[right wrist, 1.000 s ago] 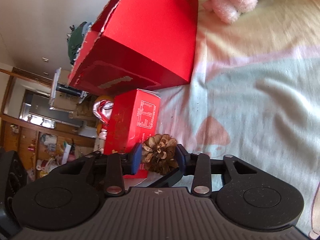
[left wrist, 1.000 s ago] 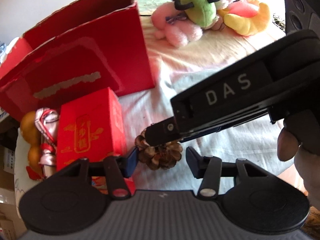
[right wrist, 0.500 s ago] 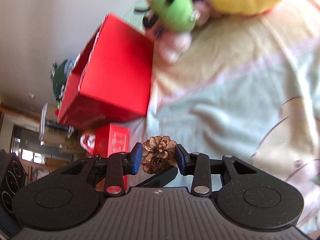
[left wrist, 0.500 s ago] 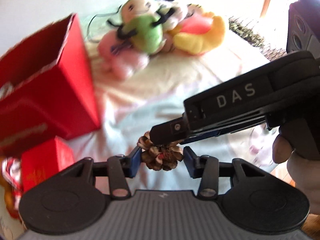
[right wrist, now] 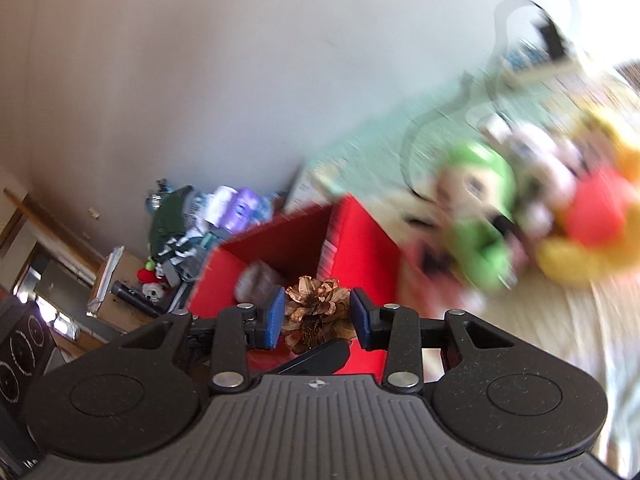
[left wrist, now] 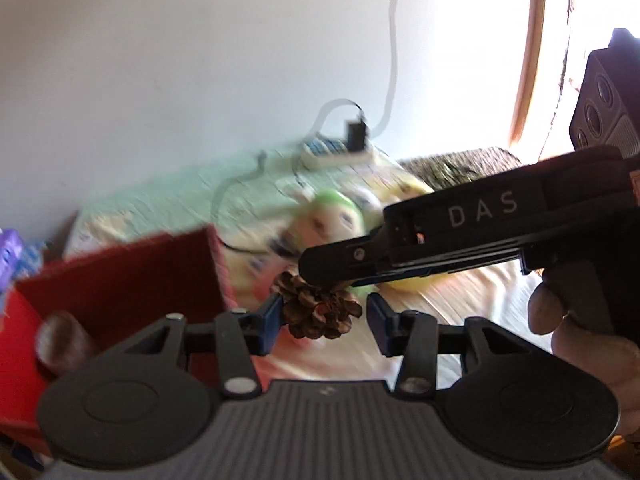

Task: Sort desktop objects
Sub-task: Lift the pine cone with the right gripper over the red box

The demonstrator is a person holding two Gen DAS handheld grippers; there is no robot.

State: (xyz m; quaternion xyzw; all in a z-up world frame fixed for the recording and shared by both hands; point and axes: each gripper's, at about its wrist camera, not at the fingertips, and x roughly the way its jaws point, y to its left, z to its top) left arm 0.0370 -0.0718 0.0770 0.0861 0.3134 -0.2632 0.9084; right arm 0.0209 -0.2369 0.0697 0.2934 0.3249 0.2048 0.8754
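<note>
Background: pale wall behind a table (left wrist: 452, 300) draped in a light patterned cloth; a power strip with trailing cable sits at its far edge, and both views are smeared by motion blur.
Task object: pine cone (right wrist: 318, 320), brown and open-scaled, held up off the cloth, just short of the red box's near wall.
Right hand-held gripper (right wrist: 318, 318): its blue pads pinch the pine cone from both sides, judged from the right wrist view where the scales fill the gap between the pads.
Left hand-held gripper (left wrist: 322, 320): jaws spread; in its own view the left pad touches or nearly touches the cone, the right pad stands clear, so it carries nothing.
Destination: open red box (right wrist: 304, 236), top open, with a rounded greyish thing already lying inside against its far wall.
Other things: green plush toy (right wrist: 480, 216) and a yellow and red plush beside it, on the cloth to the right of the box.
Step in hand: carrying the cone toward the red box, as I judge it.
Doing it well: bring the cone fully over the opening, past the near wall, before parting the pads.
Grip advice: keep pressure light; scales look brittle and uneven, so the cone may twist.
Left side advice: draw the spread gripper back so it does not knock the cone.
Risk: releasing early would drop the cone onto the rim or outside.
</note>
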